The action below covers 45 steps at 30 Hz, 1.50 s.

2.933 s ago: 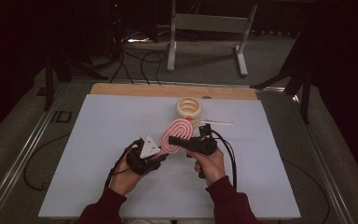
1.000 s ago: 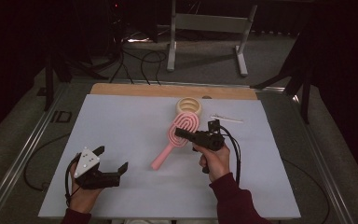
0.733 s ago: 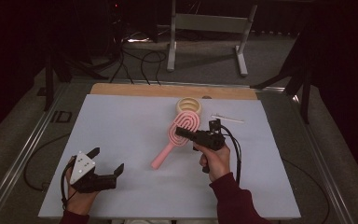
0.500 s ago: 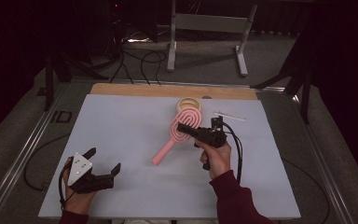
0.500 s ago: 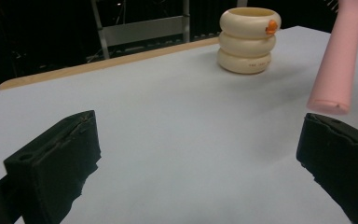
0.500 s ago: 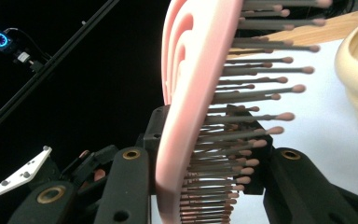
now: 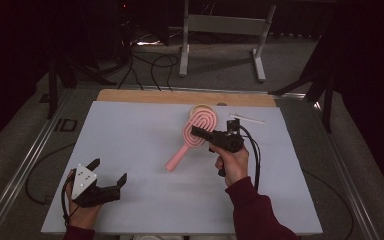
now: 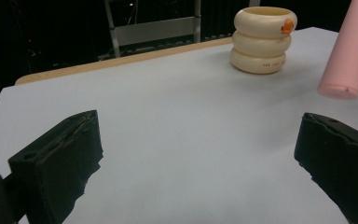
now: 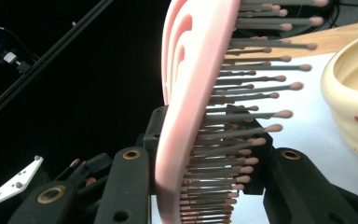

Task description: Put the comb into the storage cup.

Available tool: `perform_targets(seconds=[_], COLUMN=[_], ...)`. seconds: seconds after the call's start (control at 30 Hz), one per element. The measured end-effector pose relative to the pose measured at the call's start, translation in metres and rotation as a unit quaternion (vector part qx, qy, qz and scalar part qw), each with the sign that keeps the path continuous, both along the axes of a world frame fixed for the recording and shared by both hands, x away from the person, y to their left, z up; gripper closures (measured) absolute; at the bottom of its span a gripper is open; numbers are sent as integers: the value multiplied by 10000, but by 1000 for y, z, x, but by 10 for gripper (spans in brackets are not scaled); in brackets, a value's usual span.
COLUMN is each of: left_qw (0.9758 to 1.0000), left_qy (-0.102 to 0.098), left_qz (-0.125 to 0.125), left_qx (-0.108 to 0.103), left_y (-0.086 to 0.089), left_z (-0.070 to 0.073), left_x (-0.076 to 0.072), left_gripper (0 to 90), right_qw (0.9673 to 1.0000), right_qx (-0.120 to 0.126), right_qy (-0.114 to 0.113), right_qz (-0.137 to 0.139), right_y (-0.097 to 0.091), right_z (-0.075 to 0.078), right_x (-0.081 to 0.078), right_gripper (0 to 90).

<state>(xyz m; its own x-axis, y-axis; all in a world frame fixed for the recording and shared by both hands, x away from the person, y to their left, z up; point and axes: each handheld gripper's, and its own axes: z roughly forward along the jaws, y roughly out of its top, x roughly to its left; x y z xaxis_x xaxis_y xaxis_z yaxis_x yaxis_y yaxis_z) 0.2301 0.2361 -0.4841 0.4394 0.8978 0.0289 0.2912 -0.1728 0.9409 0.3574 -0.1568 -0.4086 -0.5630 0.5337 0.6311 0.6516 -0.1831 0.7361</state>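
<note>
sleeves (image 7: 252, 212): maroon | left tool (image 7: 109, 176): black, grey three-cornered plate with screws | right tool (image 7: 196, 131): black, looping black cable

high: above, facing forward-down | tool views: low, close | shared, probably: cream cup (image 8: 264, 39)

Small dark print runs along the lowest ring of the cream ribbed cup (image 8: 264, 39) near the counter's far edge, too tiny to read.

- A cream ringed cup (image 7: 202, 108) stands at the far edge of the white table mat (image 7: 130, 145).
- A thin white stick (image 7: 247, 119) lies on the mat, just right of the cup.
- A wooden board edge (image 7: 145, 96) runs behind the cup.
- A metal stand (image 7: 222, 30) rises on the floor beyond it.
</note>
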Motion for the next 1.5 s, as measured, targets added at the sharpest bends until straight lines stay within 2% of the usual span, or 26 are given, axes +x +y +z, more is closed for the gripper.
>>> perform_targets(seconds=[0.53, 0.93, 1.17, 1.5], left_qw=[10000, 9999, 9999, 9998], left_qy=[25, 103, 103, 129], left_qz=[-2, 50, 40, 25], left_qx=[-60, -102, -122, -132], left_y=[1, 3, 2, 2], left_z=[-4, -6, -6, -7], left_x=[1, 3, 3, 4], left_gripper=[18, 17, 17, 17], right_qw=[9999, 9999, 9998, 9997], right_qx=[32, 7, 36, 11], right_qy=[-47, -93, -154, -99], right_qz=[-97, -46, -125, -241], right_y=[-4, -2, -7, -13], right_z=[8, 22, 30, 34], right_x=[9, 19, 27, 39], right_gripper=[640, 640, 640, 640])
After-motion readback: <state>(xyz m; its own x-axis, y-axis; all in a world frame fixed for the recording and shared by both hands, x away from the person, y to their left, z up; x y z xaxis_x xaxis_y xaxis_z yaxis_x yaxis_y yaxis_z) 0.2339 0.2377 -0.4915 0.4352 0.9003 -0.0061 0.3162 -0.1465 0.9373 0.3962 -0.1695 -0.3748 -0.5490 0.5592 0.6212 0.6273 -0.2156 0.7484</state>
